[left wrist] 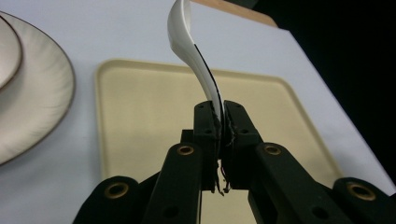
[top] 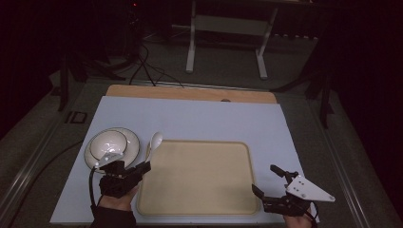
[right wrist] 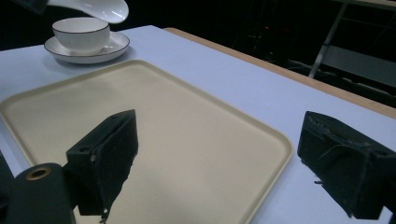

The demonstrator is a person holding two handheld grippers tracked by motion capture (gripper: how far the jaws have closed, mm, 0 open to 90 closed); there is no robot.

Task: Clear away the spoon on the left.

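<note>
Dark floor surrounds the pale blue bench (top: 199, 118), where a beige tray (top: 199, 178) lies near. At its left edge the left gripper (top: 142, 167) has its fingers clamped on a white spoon (top: 155, 142), bowl raised, just right of a cup (top: 108, 144) on its saucer (top: 130, 151). The right gripper (top: 266, 183) rests at the tray's near right corner, fingers wide apart and empty.

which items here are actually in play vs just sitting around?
In play:
- spoon, clamped by its handle in the left hand-held gripper
- tray, right beside the spoon
- bowl on its saucer, next to the tray

Sitting around:
- right hand-held gripper, open and holding nothing
- metal stand on the floor behind the table
</note>
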